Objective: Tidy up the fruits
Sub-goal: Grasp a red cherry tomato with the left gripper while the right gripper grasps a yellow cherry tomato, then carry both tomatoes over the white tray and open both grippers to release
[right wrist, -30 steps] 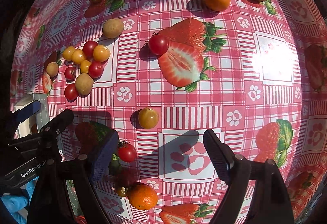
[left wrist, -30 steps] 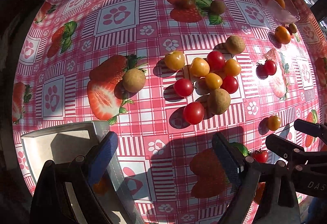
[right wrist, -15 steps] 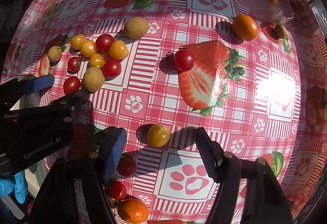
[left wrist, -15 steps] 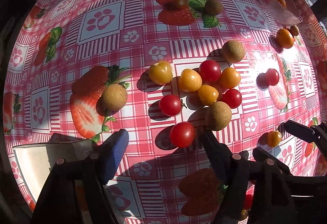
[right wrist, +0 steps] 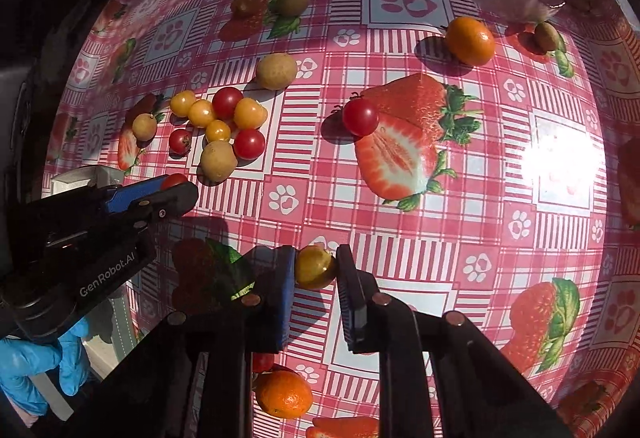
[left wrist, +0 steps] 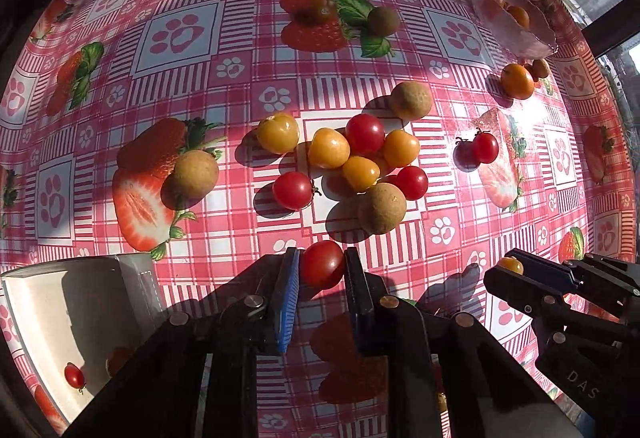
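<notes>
Now that both pairs of jaws have closed, your left gripper (left wrist: 321, 265) clamps a red cherry tomato (left wrist: 321, 264) and your right gripper (right wrist: 316, 267) a yellow tomato (right wrist: 315, 267), both near the table's (left wrist: 224, 222) front edge, ready for sorting into containers.

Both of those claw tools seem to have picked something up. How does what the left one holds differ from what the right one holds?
The left gripper is shut on a red cherry tomato; the right gripper is shut on a yellow cherry tomato. The red one is evenly glossy red; the yellow one looks duller, with a brownish patch. Both are small, round, and pinched between the pads just above the tablecloth.
</notes>
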Tool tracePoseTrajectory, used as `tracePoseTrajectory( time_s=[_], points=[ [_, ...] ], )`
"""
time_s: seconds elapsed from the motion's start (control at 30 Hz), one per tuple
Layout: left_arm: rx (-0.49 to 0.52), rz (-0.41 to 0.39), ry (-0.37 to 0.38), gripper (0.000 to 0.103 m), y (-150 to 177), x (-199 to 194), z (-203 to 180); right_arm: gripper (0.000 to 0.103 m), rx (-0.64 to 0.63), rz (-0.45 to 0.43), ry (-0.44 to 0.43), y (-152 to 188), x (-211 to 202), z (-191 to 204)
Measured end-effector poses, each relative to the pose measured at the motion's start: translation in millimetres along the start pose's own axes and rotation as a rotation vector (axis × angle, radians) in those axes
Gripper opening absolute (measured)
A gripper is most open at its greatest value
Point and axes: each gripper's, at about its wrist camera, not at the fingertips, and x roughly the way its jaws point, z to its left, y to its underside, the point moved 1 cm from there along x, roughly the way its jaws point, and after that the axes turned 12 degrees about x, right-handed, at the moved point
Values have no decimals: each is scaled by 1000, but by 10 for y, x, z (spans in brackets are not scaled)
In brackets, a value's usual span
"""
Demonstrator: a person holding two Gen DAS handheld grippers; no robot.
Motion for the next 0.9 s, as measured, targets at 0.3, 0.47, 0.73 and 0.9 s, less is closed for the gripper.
tracePoseTrajectory(
  time_s=[0.3, 0.47, 0.73, 0.9],
  points=[
    [2, -47, 24, 23, 154, -376, -85, 22, 66, 3, -36, 134, -76, -147],
    [19, -54, 18, 23, 341, -497, -57, 22, 62, 3, -38, 268, -181, -112],
    [-26, -51, 8, 23, 772, -651, 135, 22, 36, 15, -39, 444, -243, 78],
    [-61, -37, -8, 23, 1048, -710, 304, 22, -3, 32, -49, 571, -237, 315]
  ],
)
